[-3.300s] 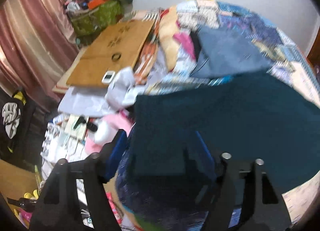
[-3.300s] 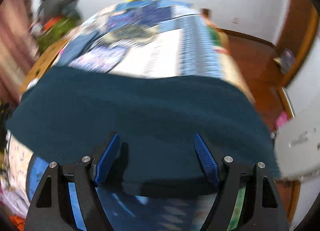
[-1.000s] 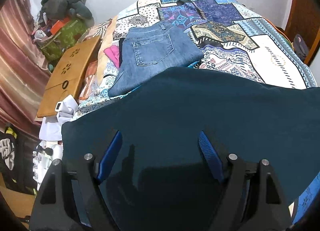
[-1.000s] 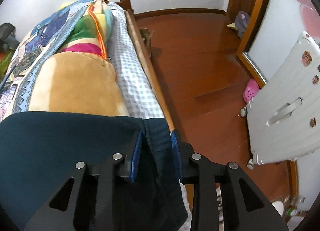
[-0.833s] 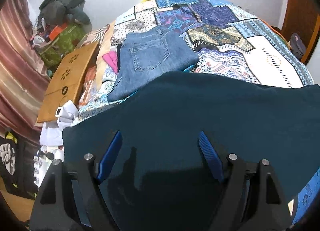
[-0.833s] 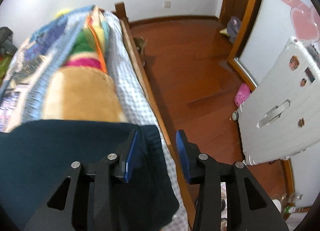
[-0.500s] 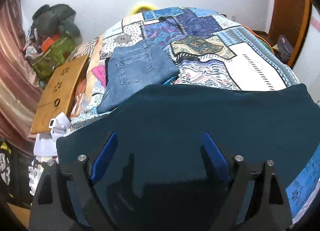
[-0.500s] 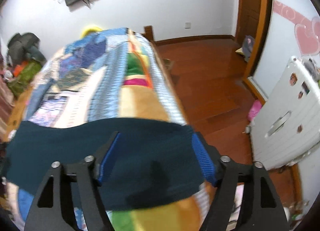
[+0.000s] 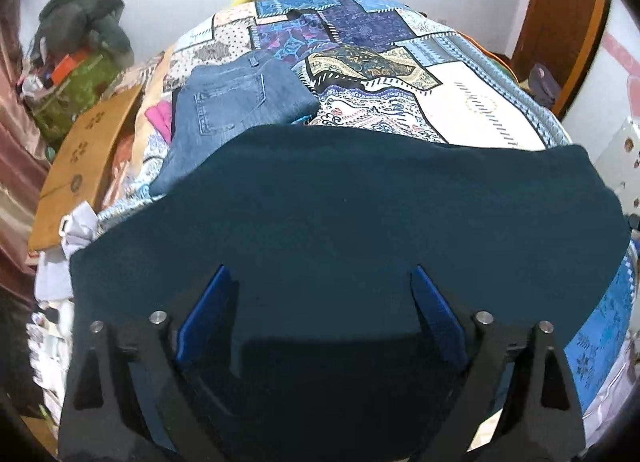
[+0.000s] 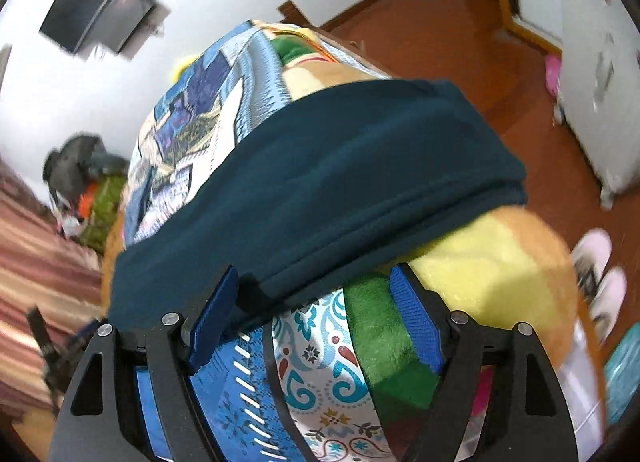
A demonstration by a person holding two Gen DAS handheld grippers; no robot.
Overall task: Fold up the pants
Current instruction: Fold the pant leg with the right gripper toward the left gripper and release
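the dark teal pants (image 9: 360, 222) lie folded flat across the near end of the bed (image 9: 472, 102), filling the middle of the left wrist view; their lower part is hidden behind the black frame of the left gripper (image 9: 318, 302), and their right end runs to the bed's edge. the left fingers (image 9: 204, 310) stand wide apart above the cloth and have just been opening further; nothing is pinched between them. in the right wrist view everything is smeared by blur. there the pants (image 10: 340, 182) show a layered folded edge running from lower left to upper right. the right gripper (image 10: 316, 302) has its fingers (image 10: 416, 322) spread and off the cloth, having just let go. folded jeans (image 9: 236, 102) lie beyond the pants at upper left, their near end covered by them. open wooden floor (image 10: 460, 42) lies past the bed's right edge; clutter crowds the left side by the wooden board (image 9: 80, 166).
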